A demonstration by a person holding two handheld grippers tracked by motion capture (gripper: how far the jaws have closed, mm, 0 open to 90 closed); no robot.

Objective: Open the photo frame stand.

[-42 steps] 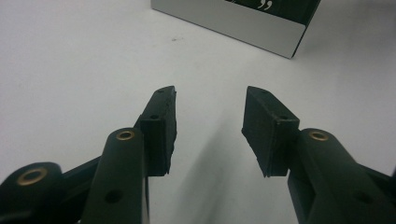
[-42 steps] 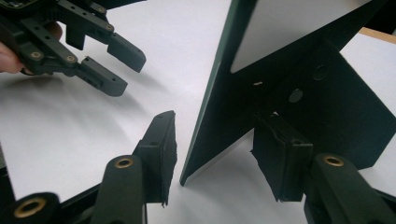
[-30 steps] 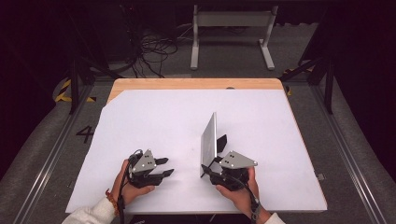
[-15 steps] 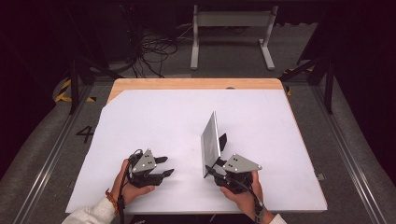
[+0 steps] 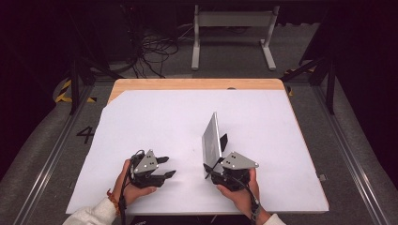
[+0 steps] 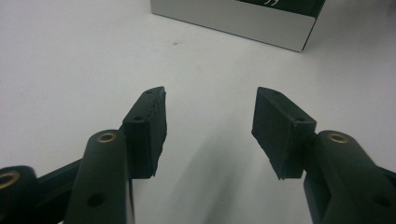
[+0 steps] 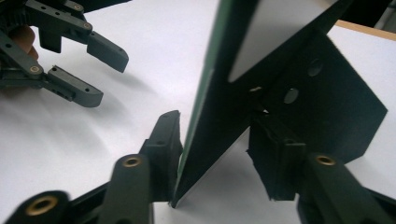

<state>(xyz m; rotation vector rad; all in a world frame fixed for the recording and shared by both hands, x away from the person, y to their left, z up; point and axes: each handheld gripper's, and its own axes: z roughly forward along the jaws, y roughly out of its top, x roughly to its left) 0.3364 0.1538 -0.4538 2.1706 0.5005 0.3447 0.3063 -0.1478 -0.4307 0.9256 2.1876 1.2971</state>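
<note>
Right gripper view: right gripper (image 7: 215, 140) fingers clamp the upright panel (image 7: 219, 93) at its lower edge; thin, stiff, likely tippy. Left gripper (image 6: 210, 126) fingers open, empty.

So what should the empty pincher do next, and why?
Probably slide the left gripper toward the upright silver panel to steady it. Its jaws are open and empty, while the right gripper pinches just the panel's bottom edge, so the panel looks tippy.
</note>
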